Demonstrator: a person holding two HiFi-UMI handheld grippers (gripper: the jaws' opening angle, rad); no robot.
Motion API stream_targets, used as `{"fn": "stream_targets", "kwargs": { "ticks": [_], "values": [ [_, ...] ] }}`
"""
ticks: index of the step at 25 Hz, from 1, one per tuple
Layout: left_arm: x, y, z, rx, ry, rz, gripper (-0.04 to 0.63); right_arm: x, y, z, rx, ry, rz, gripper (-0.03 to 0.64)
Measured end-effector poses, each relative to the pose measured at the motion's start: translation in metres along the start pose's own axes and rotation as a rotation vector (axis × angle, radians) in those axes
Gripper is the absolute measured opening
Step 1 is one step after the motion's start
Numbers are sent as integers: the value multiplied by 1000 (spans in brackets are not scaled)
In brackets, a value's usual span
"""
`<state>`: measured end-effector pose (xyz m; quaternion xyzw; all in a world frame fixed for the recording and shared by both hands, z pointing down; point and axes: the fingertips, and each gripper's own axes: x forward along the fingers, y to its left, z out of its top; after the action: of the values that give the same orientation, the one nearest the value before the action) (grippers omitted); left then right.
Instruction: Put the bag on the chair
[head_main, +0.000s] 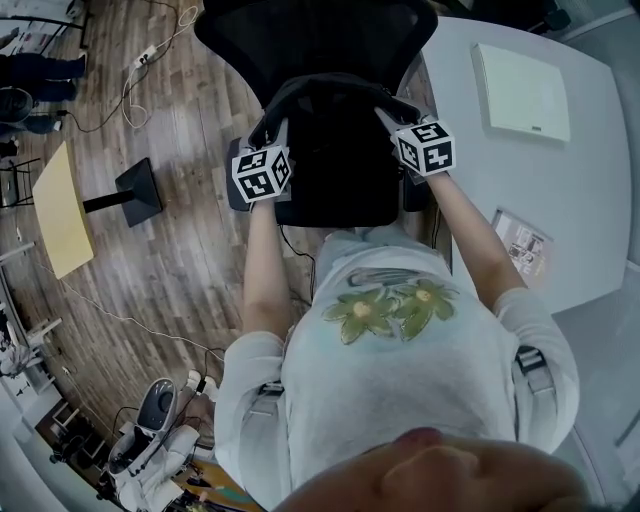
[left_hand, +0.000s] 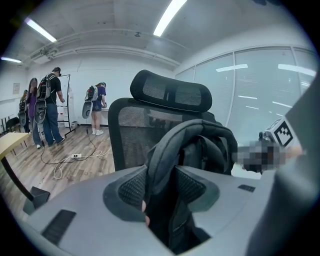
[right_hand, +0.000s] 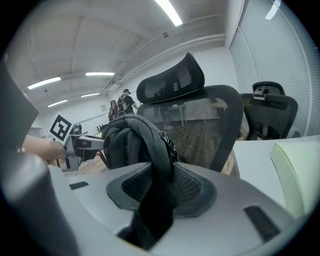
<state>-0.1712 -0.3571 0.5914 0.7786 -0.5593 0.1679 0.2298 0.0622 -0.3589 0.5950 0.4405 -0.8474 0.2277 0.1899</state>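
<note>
The left gripper (left_hand: 160, 189) and right gripper (right_hand: 161, 189) each clench a strap (left_hand: 167, 145) of the black fabric backpack (head_main: 335, 165), held just ahead of them over the black mesh office chair (head_main: 300, 40), so lower evenly and release only once it rests on the seat.

Wood floor (head_main: 180, 270), planked. Yellow tabletop (head_main: 58, 215) at left, with a black stand base (head_main: 137, 188) just beside it. White cable with power strip (head_main: 148, 55), loose on the floor. White table (head_main: 590, 190) at right, bearing a pale pad (head_main: 520, 92) and a printed leaflet (head_main: 520, 243), apart from each other. People (left_hand: 49, 107) standing by the far wall. Second chair (right_hand: 269, 111) beyond the table. Ceiling strip lights (left_hand: 170, 17), lit.
</note>
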Motion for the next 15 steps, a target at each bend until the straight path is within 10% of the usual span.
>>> {"fn": "stream_targets", "kwargs": {
  "ticks": [15],
  "values": [
    [45,37,-1,-13,9,80,193,62,-22,1,-17,37,-23,140]
  ]
}}
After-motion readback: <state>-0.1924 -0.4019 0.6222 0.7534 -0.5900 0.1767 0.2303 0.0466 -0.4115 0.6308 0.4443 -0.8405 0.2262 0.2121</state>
